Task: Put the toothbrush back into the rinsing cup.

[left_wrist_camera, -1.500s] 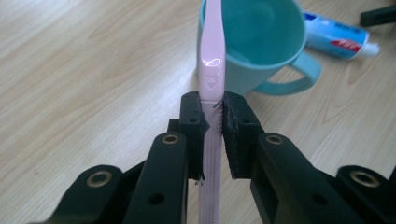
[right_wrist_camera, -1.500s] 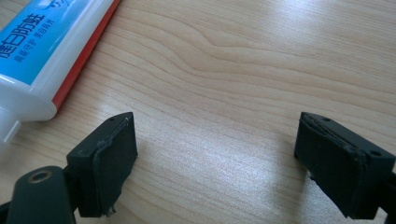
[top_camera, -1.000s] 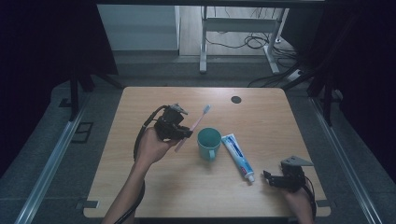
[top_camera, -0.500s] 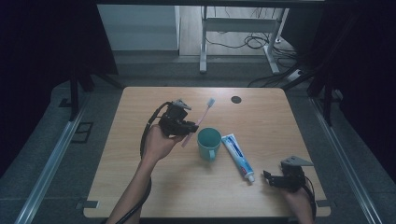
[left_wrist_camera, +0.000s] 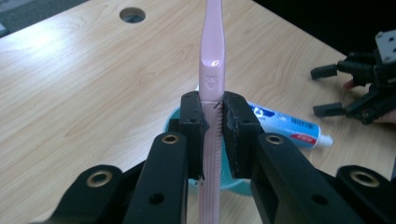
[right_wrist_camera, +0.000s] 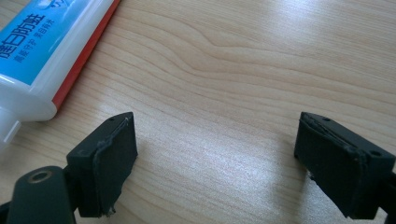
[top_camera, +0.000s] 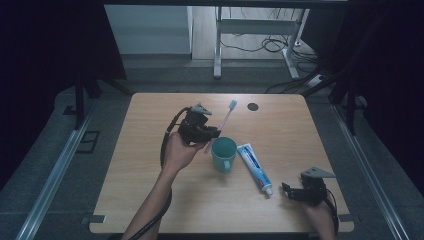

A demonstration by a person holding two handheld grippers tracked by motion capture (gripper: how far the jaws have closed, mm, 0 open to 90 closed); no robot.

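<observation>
My left gripper (top_camera: 212, 133) is shut on a pink toothbrush (top_camera: 226, 118), held above the table just left of a teal mug (top_camera: 224, 153). In the left gripper view the toothbrush (left_wrist_camera: 212, 60) runs up between the black pads (left_wrist_camera: 192, 123), with the mug (left_wrist_camera: 171, 126) beneath them. A white and blue toothpaste tube (top_camera: 254, 167) lies to the right of the mug, its cap toward the front edge. My right gripper (top_camera: 287, 191) rests open near the front right corner, close to the tube's cap. In the right gripper view the tube (right_wrist_camera: 44, 51) lies at the upper left, outside the open jaws (right_wrist_camera: 217, 158).
The wooden table (top_camera: 150, 180) has a dark round hole (top_camera: 252, 106) near its far edge. Beyond the table stand a metal frame and floor cables (top_camera: 260, 45). Dark curtains hang on both sides.
My left gripper has carried the toothbrush rightward and a little forward, closer to the mug's rim. The right gripper has stayed where it was.
</observation>
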